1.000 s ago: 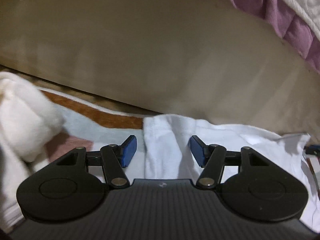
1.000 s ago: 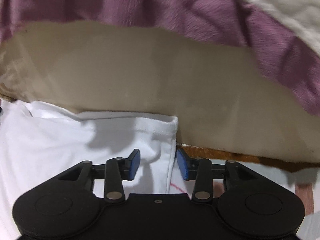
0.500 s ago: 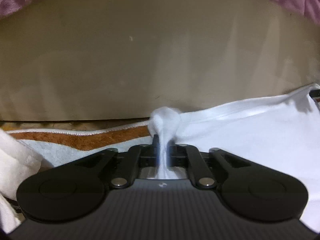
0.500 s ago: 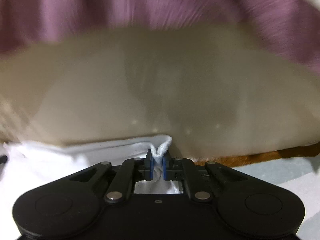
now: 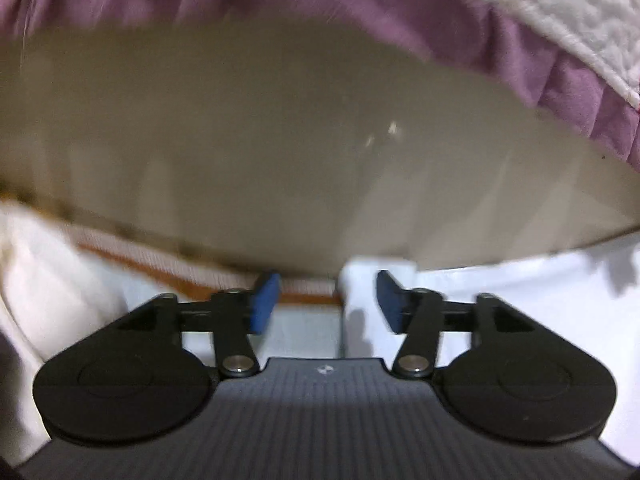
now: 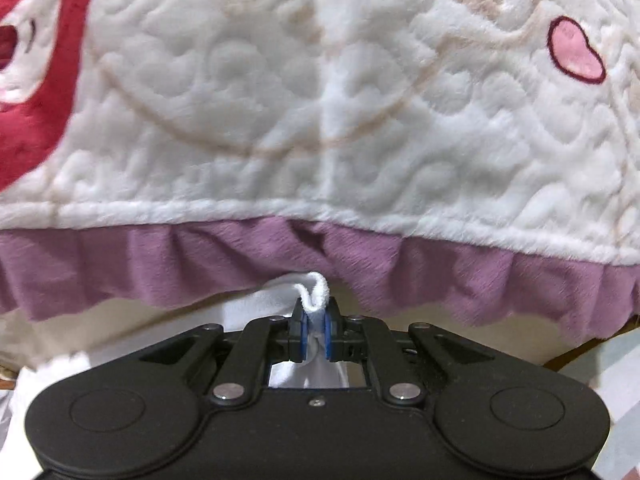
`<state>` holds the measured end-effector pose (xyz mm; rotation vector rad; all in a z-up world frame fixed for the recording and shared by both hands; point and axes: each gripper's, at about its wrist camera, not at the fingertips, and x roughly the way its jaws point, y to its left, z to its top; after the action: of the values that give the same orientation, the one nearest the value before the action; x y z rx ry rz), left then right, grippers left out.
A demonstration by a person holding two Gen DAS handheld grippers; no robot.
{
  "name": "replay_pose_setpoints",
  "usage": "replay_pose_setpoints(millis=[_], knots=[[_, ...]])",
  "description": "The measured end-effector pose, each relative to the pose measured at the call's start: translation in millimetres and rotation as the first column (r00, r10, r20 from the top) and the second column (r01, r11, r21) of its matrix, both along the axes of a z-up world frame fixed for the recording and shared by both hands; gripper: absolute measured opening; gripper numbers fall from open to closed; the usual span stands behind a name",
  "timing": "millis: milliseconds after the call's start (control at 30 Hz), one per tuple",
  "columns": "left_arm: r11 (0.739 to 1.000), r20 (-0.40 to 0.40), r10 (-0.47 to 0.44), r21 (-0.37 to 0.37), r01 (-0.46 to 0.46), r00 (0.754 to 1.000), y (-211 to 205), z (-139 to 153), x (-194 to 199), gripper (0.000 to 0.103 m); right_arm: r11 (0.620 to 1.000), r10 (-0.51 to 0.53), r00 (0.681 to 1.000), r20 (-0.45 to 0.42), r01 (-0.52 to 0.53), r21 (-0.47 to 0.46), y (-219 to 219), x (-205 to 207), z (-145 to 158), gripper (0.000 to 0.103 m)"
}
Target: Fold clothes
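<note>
my left gripper [image 5: 326, 300]: jaws just reopened, spread, white cotton garment [image 5: 520, 300] edge between, unpinched | my right gripper [image 6: 315, 330]: pressed together, pinching garment hem [image 6: 314, 292]

White garment [image 5: 520, 300] lies on an orange-striped blanket [image 5: 176, 272].

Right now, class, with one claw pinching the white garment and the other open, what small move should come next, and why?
Probably close the left claw on the white garment: its jaws have just opened beside the corner, while the right claw grips its own corner.
</note>
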<state>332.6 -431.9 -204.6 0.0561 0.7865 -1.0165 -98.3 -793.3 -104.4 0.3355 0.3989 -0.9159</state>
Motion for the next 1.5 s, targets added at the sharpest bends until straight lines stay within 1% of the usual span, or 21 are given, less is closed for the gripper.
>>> replay_pose_setpoints(millis=[100,167,233,267,300,333,400,433,533,567,633,700,733,767,800,900,967,1067,1233,1400,1500], knots=[[0.996,-0.014,-0.081,0.025,0.081,0.997,-2,-15,-9,0.056,1.0,0.023,0.997,-0.075,-0.024,-0.01,-2,9,-5,0.008],[0.993,0.011,-0.117,0.015,0.117,0.993,-6,-20,-17,0.074,1.0,0.028,0.996,-0.09,-0.028,-0.002,-3,11,-9,0.008],[0.991,0.021,-0.132,-0.009,0.132,0.991,-14,-24,-21,0.078,1.0,0.024,0.995,-0.097,-0.023,0.012,-5,11,-13,0.008],[0.99,0.022,-0.14,-0.024,0.14,0.99,-19,-25,-22,0.074,1.0,0.026,0.994,-0.107,-0.024,0.015,-6,11,-15,0.008],[0.988,0.023,-0.147,-0.039,0.148,0.989,-23,-27,-23,0.06,0.999,0.03,0.993,-0.116,-0.028,0.015,-7,10,-16,0.008],[0.986,0.026,-0.166,-0.018,0.166,0.986,-29,-27,-25,0.005,0.999,0.037,0.992,-0.119,-0.035,0.014,-7,9,-17,0.008],[0.992,0.102,-0.113,0.062,0.107,0.988,-34,-17,-33,0.002,0.999,0.053,0.992,-0.114,-0.053,0.007,-8,4,-16,0.008],[0.997,0.149,-0.061,0.054,0.054,0.987,-29,-8,-37,0.002,0.998,0.062,0.992,-0.108,-0.062,0.002,-8,1,-16,0.008],[0.999,0.318,0.038,-0.018,-0.034,0.947,-16,18,-45,0.002,0.996,0.091,0.991,-0.099,-0.092,-0.008,-7,-4,-13,0.008],[0.999,0.344,0.052,-0.031,-0.044,0.937,-14,22,-44,0.002,0.995,0.094,0.99,-0.102,-0.096,-0.014,-7,-3,-13,0.008],[0.998,0.303,0.057,-0.023,-0.052,0.951,-17,15,-38,0.004,0.996,0.085,0.989,-0.12,-0.089,-0.029,-6,2,-12,0.008],[0.99,0.298,0.115,0.041,-0.133,0.948,-20,2,-36,0.017,0.999,0.025,0.985,-0.173,-0.03,-0.03,-10,10,-12,0.013],[0.982,0.299,0.146,0.075,-0.176,0.943,-22,-4,-35,0.028,1.0,-0.014,0.979,-0.205,0.008,-0.029,-12,15,-13,0.024],[0.969,0.29,0.189,0.098,-0.225,0.938,-20,-7,-36,0.038,0.999,-0.045,0.974,-0.222,0.042,-0.021,-14,17,-13,0.043],[0.971,0.259,0.199,0.08,-0.226,0.945,-13,-5,-39,0.041,0.998,-0.069,0.972,-0.224,0.07,-0.004,-15,15,-12,0.049],[0.983,0.183,0.176,0.021,-0.183,0.967,7,4,-57,0.043,0.988,-0.133,0.964,-0.231,0.147,0.046,-17,7,-10,0.049],[0.986,0.234,0.131,0.068,-0.15,0.963,15,14,-81,0.043,0.984,-0.143,0.957,-0.253,0.165,0.067,-16,-1,-11,0.05],[0.988,0.213,0.107,0.09,-0.129,0.971,26,31,-110,0.043,0.978,-0.154,0.948,-0.277,0.186,0.093,-14,-8,-14,0.049],[0.987,0.182,0.118,0.084,-0.135,0.976,-8,80,-152,0.045,0.952,-0.12,0.989,-0.09,0.14,0.272,13,-50,18,0.049],[0.995,0.096,0.086,-0.053,-0.081,0.992,-33,138,-218,0.059,0.956,0.043,0.997,0.068,-0.06,0.286,102,-98,59,0.052],[0.996,0.081,0.033,-0.086,-0.027,0.996,-19,164,-266,0.061,0.939,0.116,0.982,0.15,-0.158,0.304,136,-129,58,0.052]])
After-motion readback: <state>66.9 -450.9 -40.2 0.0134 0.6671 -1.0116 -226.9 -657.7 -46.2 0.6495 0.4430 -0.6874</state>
